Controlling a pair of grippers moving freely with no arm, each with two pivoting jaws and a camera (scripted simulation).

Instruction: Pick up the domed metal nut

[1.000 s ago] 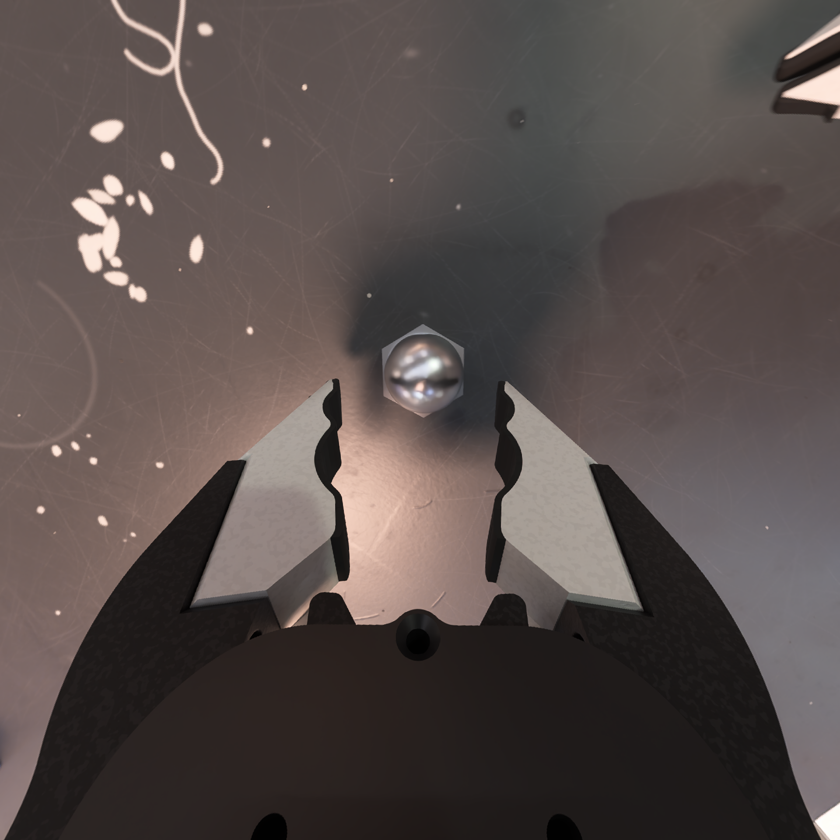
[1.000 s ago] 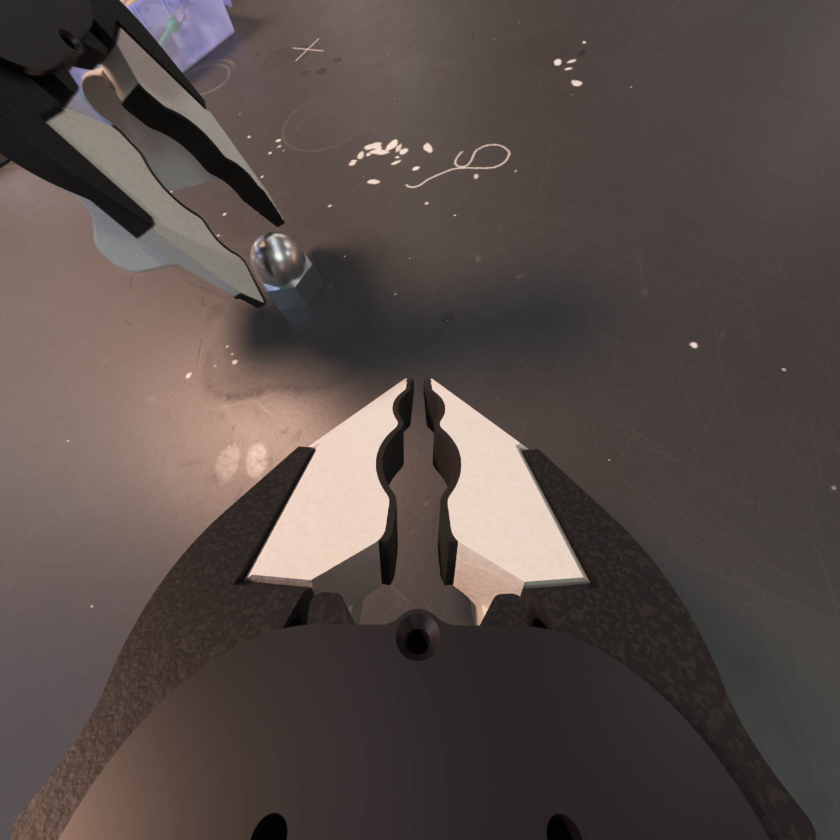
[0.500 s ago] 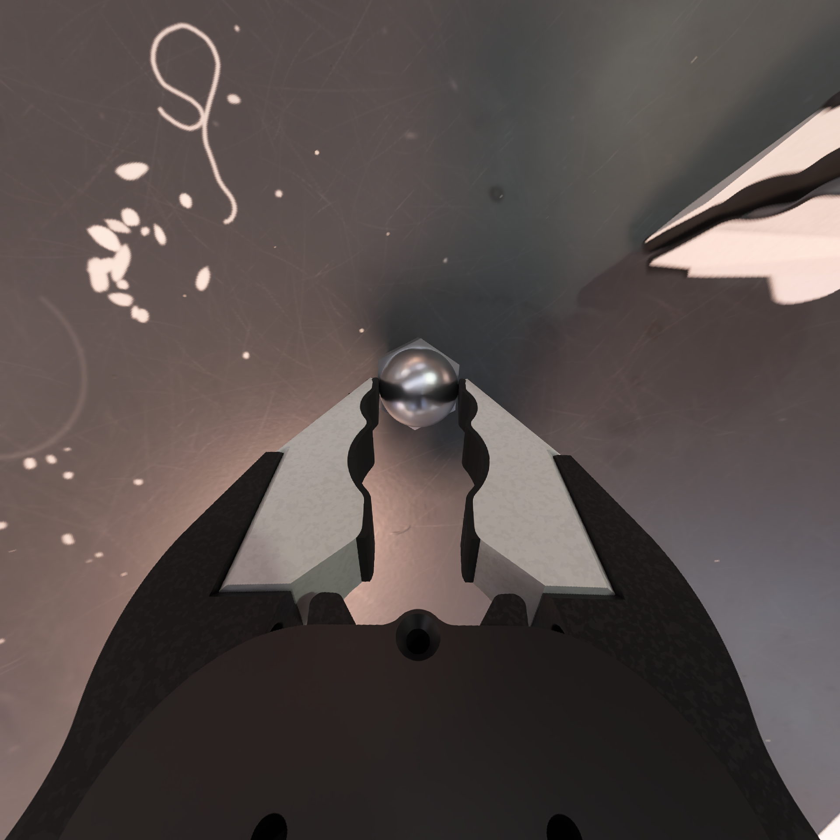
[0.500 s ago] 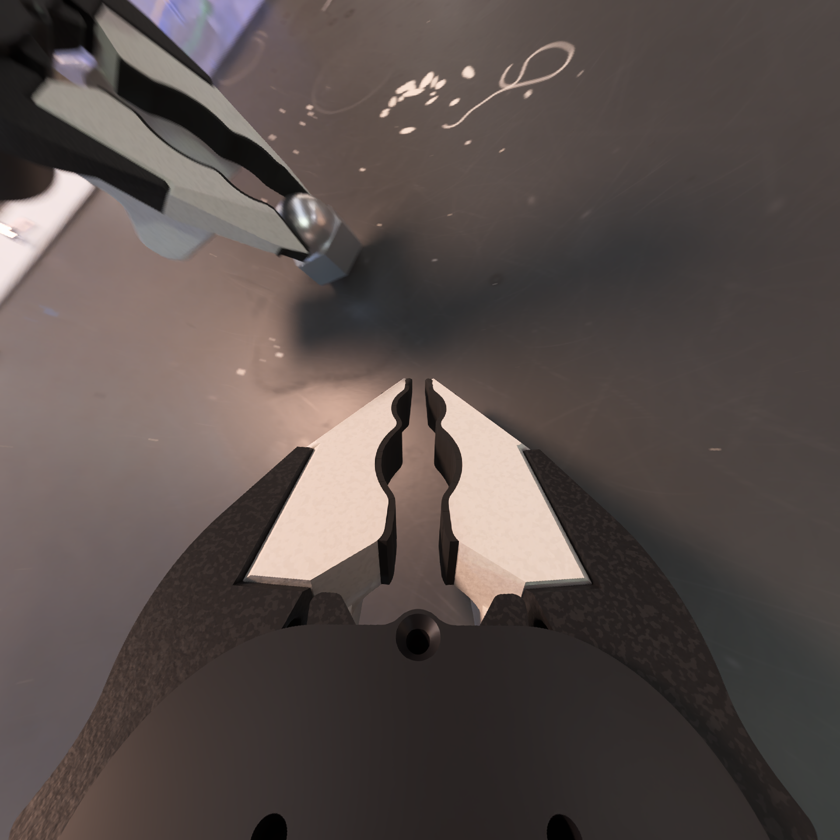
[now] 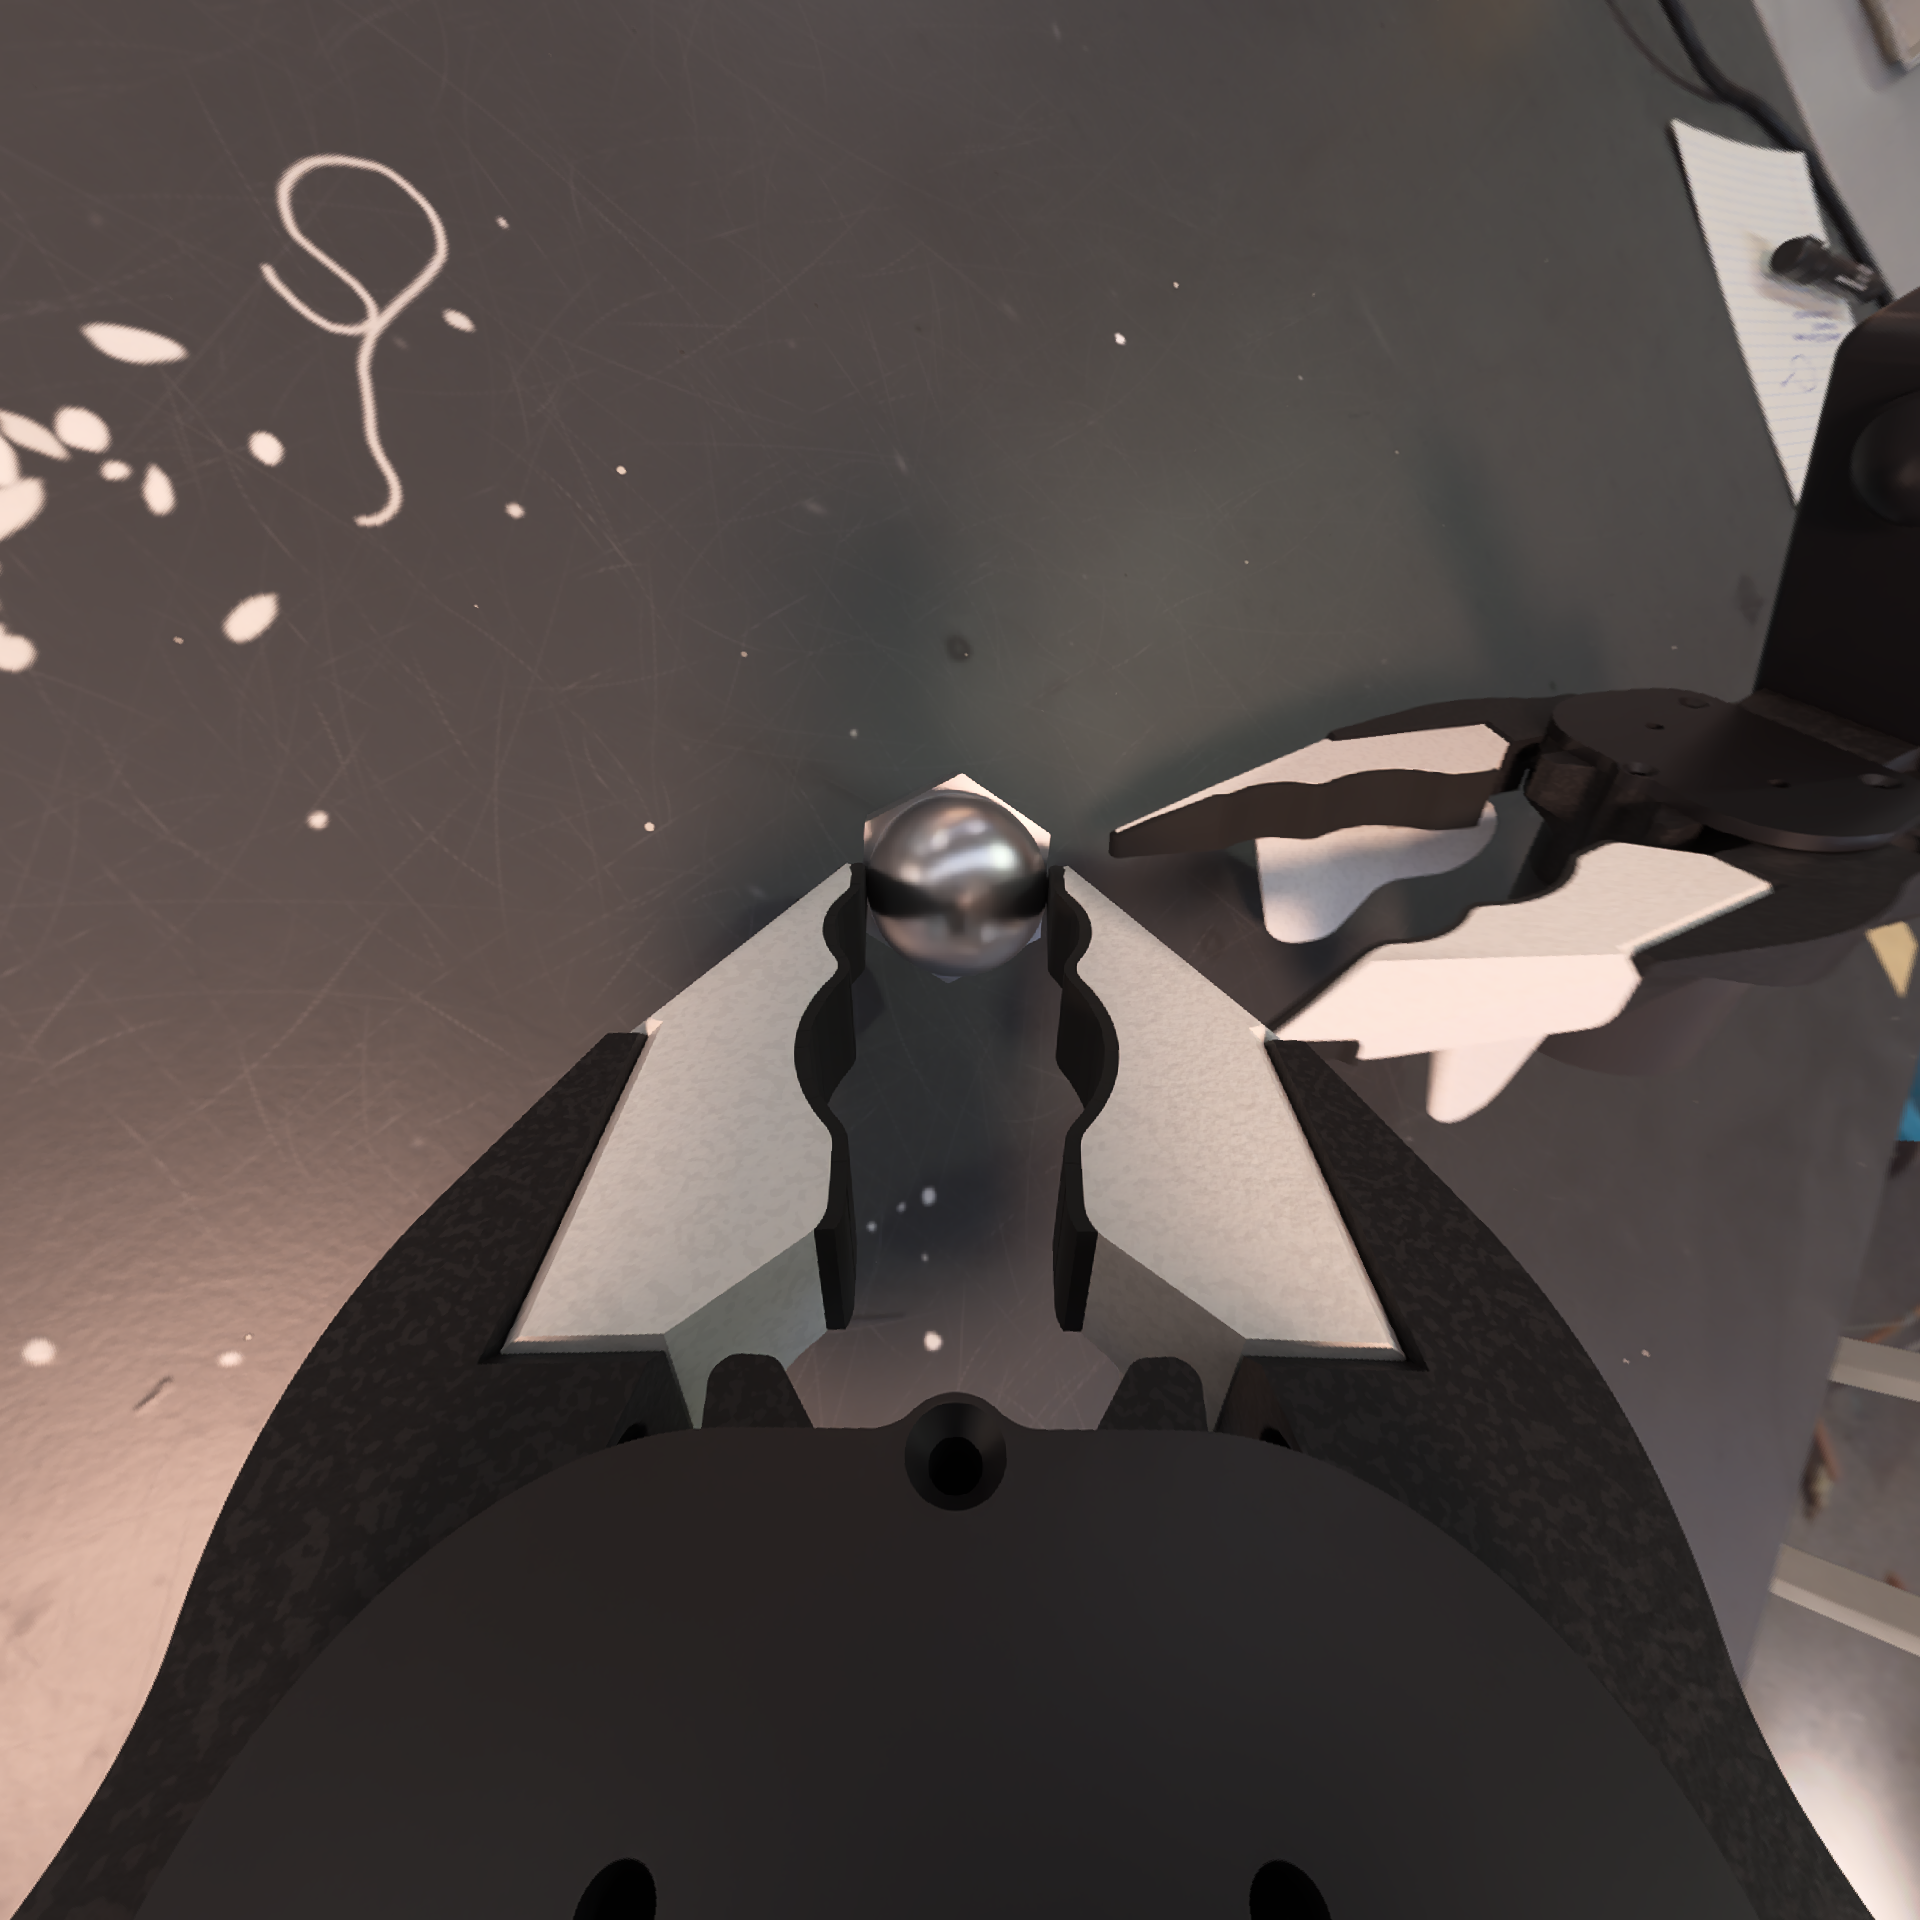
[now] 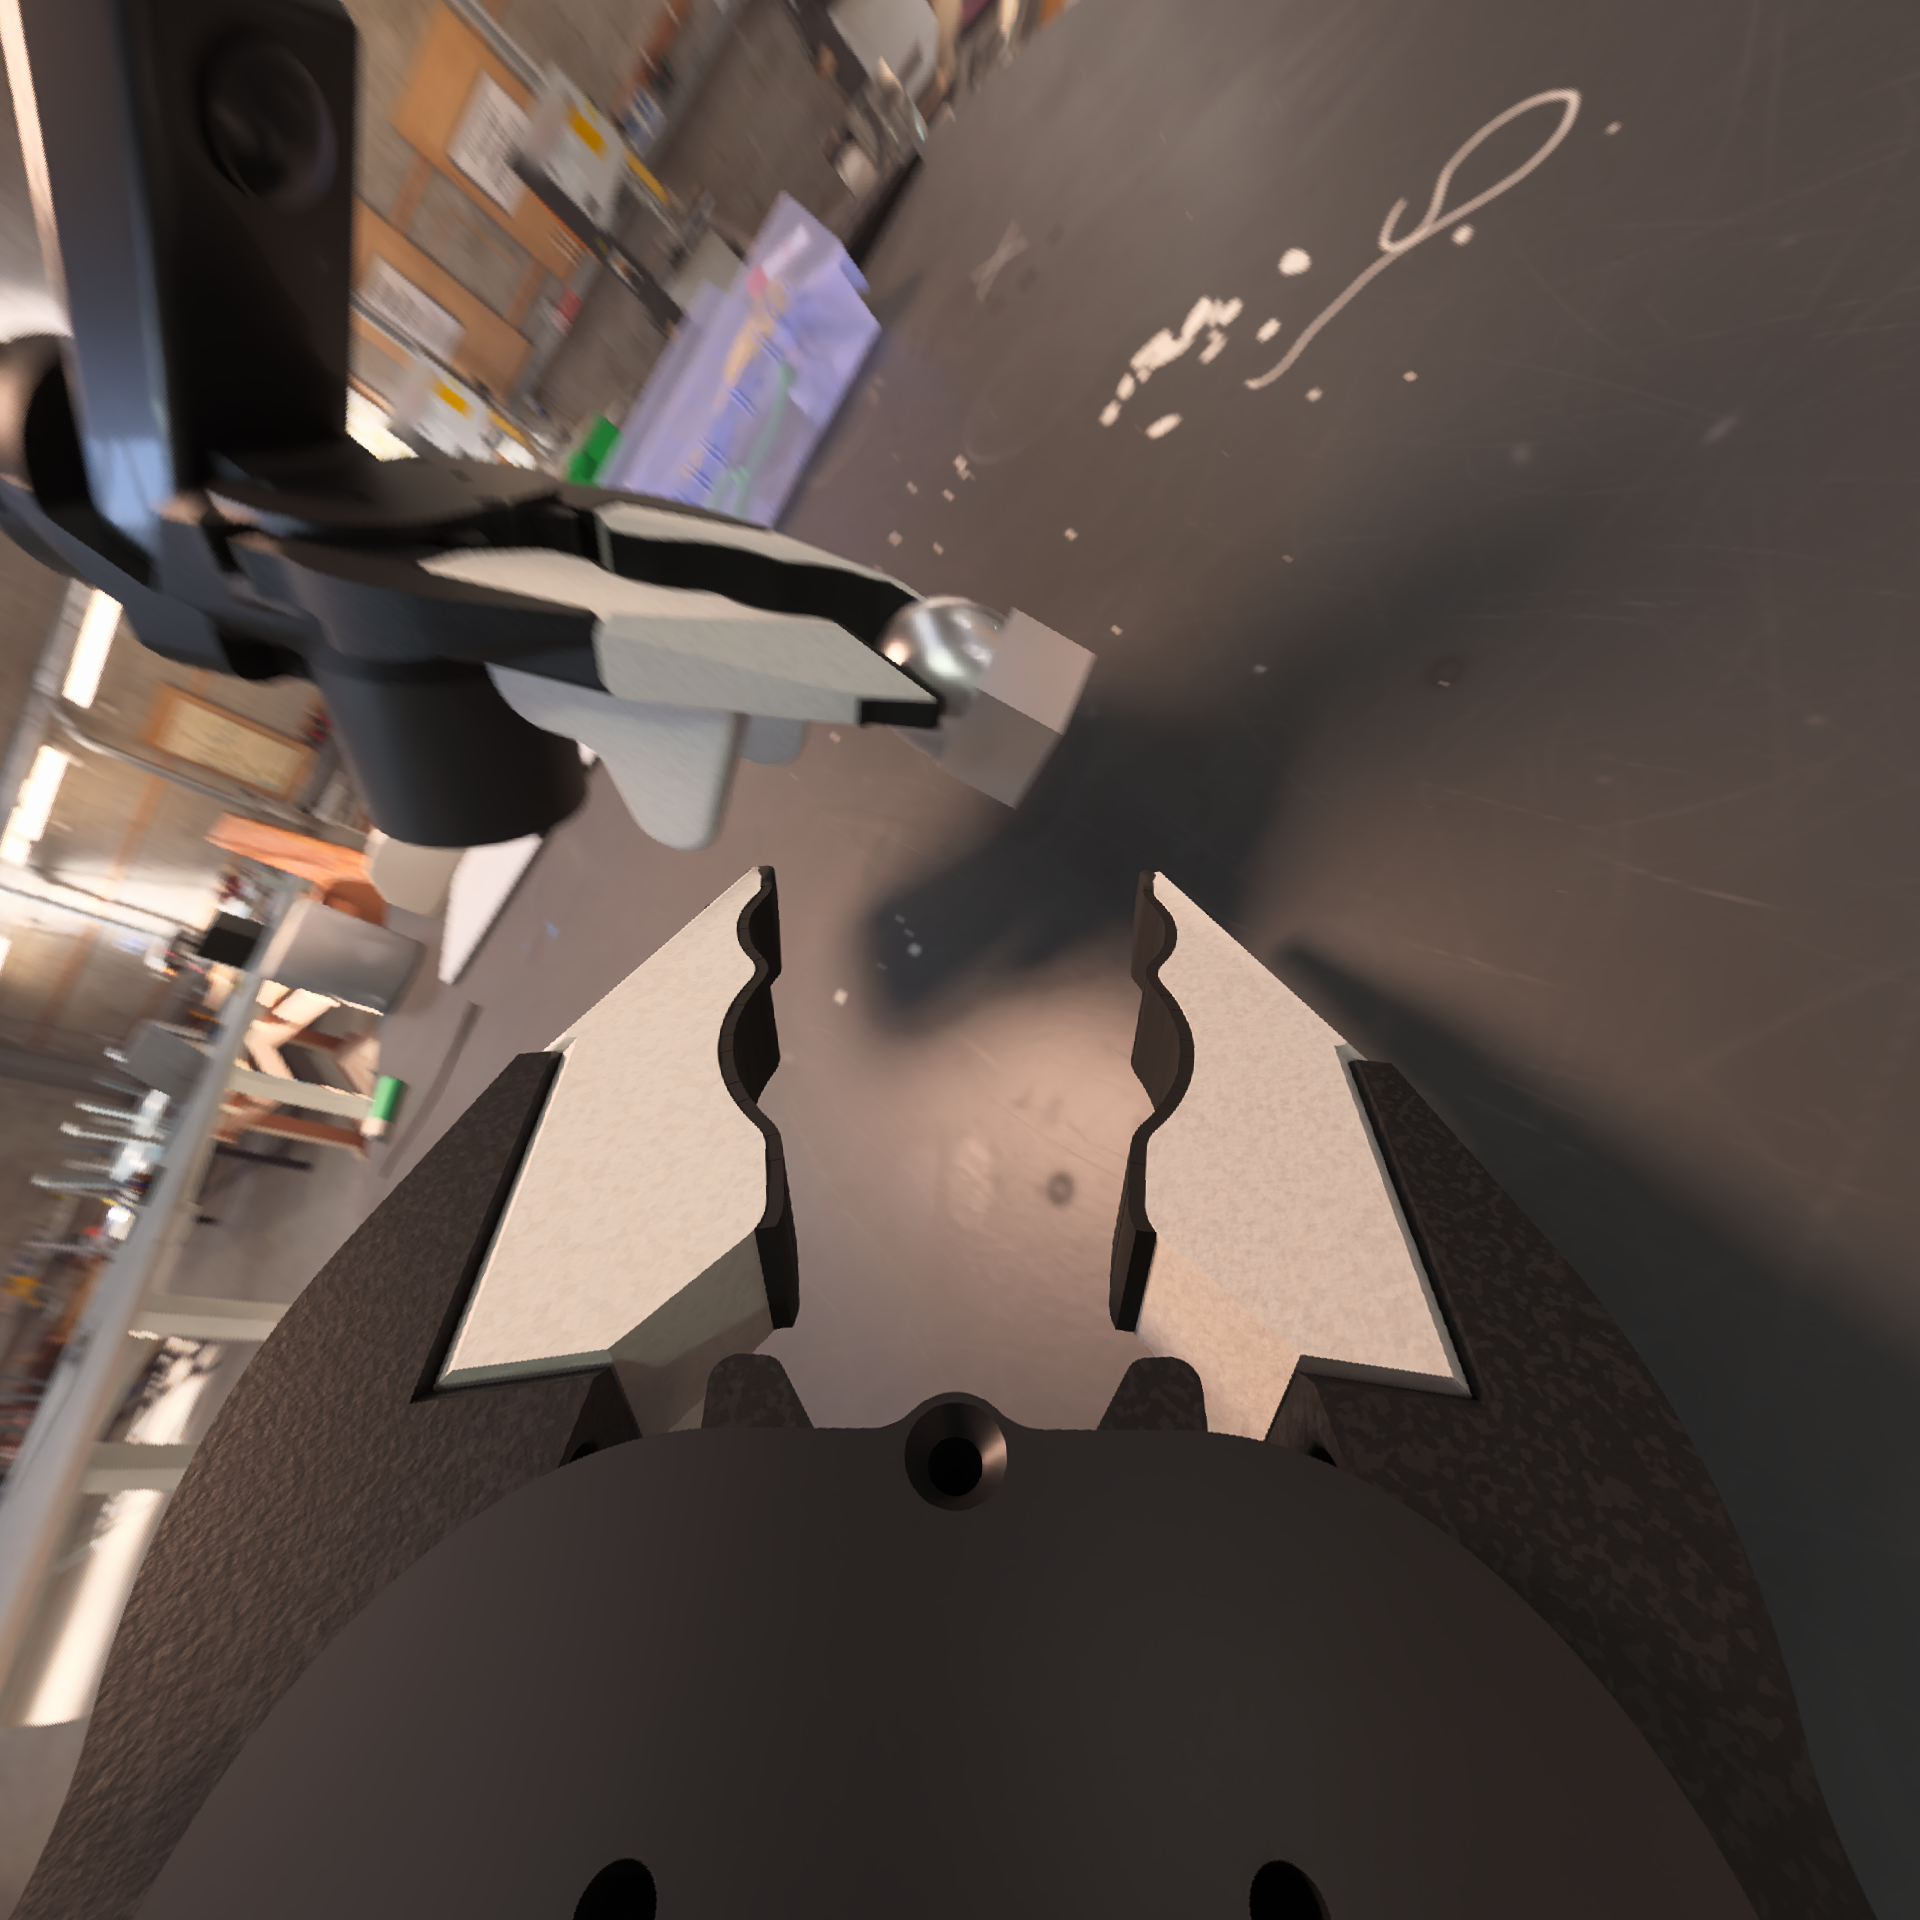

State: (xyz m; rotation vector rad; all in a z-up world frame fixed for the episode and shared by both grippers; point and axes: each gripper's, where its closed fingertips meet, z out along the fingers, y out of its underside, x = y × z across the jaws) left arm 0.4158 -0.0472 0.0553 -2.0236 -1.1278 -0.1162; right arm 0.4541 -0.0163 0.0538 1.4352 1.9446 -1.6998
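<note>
Table: the dark, scratched, paint-flecked tabletop (image 5: pixel 1039 312) lay well below.
Left gripper (image 5: pixel 956 902): clamped on the dome at its fingertips.
Right gripper (image 6: pixel 954 891): gaped wide, empty.
Nut: the shiny domed metal nut (image 5: pixel 954 896) hung aloft; small, rigid, probably slick, so the hex flats looked safer.

The nut (image 5: pixel 954 896) is polished metal, a shiny round dome on a pale grey hexagonal base. It sits pinched at its dome between the tips of the left gripper (image 5: pixel 954 902), dome facing that gripper's camera, base pointing away. In the right wrist view the nut (image 6: pixel 987 665) hangs clear above the dark table (image 6: pixel 1558 727), its shadow below it.
</note>
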